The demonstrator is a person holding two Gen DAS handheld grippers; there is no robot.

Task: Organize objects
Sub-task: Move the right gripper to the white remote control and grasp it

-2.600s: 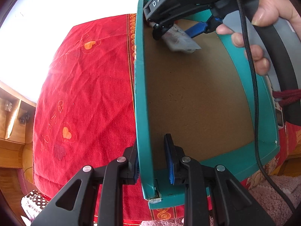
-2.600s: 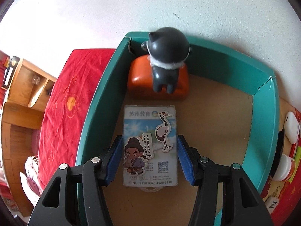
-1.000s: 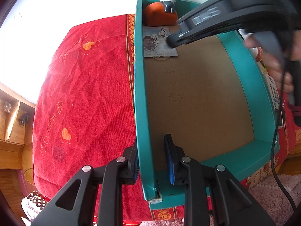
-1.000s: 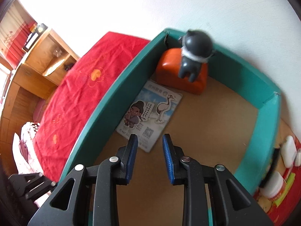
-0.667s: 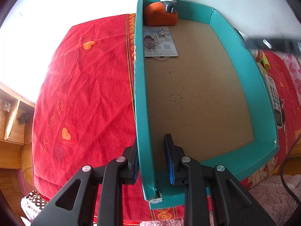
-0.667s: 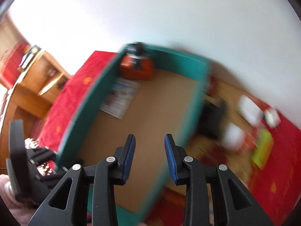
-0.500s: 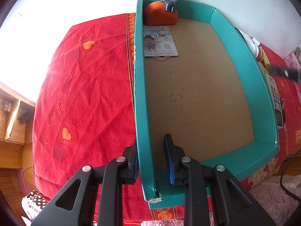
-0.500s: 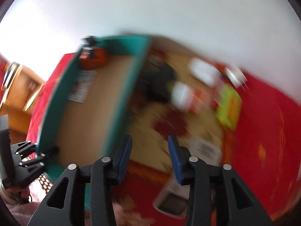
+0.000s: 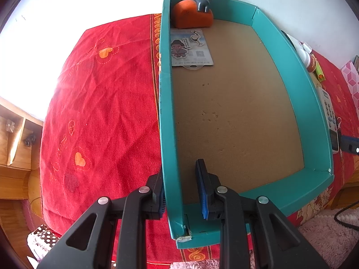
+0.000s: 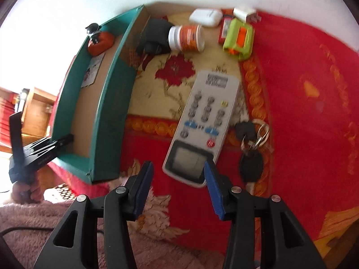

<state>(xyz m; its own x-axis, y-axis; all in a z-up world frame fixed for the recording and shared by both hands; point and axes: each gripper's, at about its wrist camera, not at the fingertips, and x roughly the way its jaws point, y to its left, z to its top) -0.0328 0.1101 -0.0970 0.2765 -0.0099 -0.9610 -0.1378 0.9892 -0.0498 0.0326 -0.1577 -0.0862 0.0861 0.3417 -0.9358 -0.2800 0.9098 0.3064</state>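
Teal box wall stays clamped in your left gripper. Your right gripper, jaws opening and empty, hovers near the remote, right of the box; probably straddle its near end squarely.

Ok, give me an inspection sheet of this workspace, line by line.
Surface: red patterned cloth.
Job's things: teal tray holds an orange block with a grey figurine and a card; outside it lie a remote, keys, jar, green case, white case.
Clutter: dark pouch beside the tray.
Grippers: left gripper clamps the tray wall; right gripper opening, empty, above the remote.
Cables: black cable near the pink rug.
Surroundings: white wall, wooden shelf.
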